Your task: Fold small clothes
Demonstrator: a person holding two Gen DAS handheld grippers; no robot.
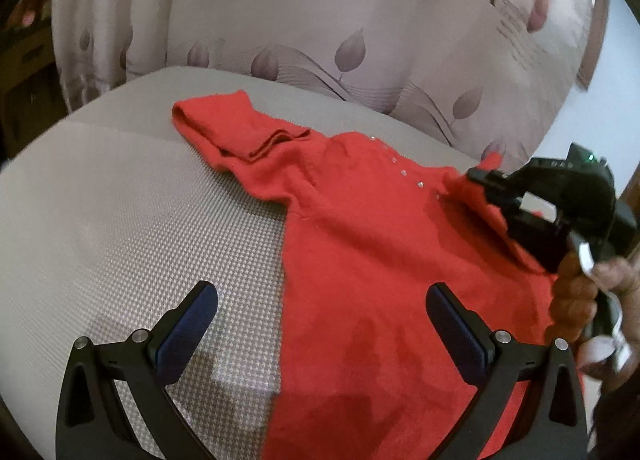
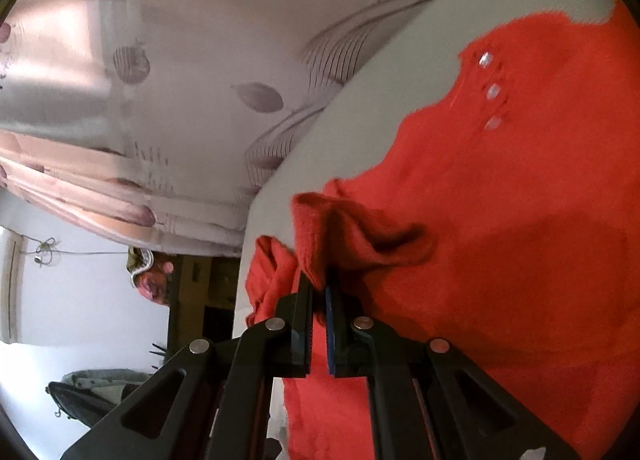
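Note:
A small red sweater lies spread on a grey textured surface, with small clear buttons near the neck and one sleeve stretched to the far left. My left gripper is open and empty, hovering over the sweater's left edge. My right gripper is shut on the sweater's other sleeve and holds a bunched fold of it above the body; it also shows in the left wrist view at the right.
A pale curtain with a leaf print hangs right behind the surface. The surface's far edge drops off beside the sleeve. Furniture and a dark bag sit beyond it.

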